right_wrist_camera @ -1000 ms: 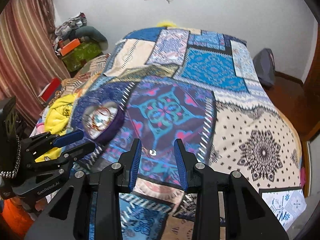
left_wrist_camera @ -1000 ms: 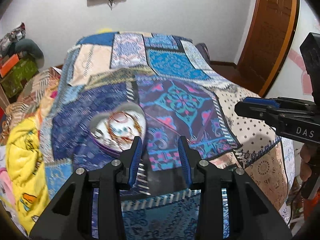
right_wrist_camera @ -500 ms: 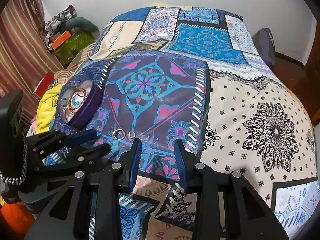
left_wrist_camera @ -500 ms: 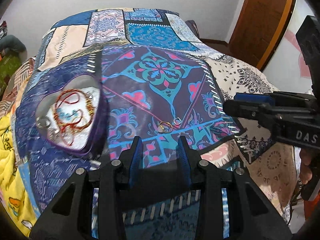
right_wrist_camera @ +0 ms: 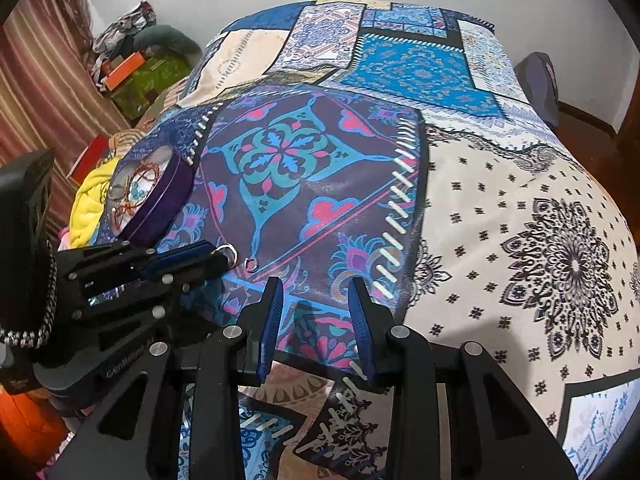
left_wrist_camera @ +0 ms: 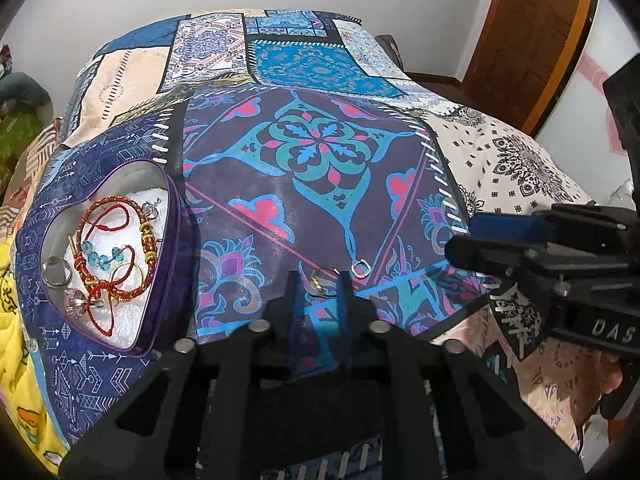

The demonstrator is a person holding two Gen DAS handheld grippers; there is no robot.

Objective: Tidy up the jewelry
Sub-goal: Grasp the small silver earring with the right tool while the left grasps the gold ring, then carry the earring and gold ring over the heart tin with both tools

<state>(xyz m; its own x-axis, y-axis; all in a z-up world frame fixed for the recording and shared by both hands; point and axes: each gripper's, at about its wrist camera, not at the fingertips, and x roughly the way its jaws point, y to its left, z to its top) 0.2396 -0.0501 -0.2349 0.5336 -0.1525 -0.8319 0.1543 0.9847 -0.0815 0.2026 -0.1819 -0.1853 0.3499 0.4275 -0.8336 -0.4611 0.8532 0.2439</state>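
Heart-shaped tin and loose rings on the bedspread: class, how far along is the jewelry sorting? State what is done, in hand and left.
Done: the heart-shaped tin already holds bracelets, beads and rings. In hand: the left gripper has its fingers on either side of the gold ring, not visibly clamped. Left: the silver ring lies on the bedspread beside it; the right gripper hovers open and empty.

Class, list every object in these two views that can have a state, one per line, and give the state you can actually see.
Heart-shaped tin: lid off, holding bracelets and rings.
Gold ring: on the bedspread, between the left gripper's fingertips.
Silver ring: loose on the bedspread, untouched.
Left gripper: open, down around the gold ring.
Right gripper: open, empty.
Wooden door: shut.
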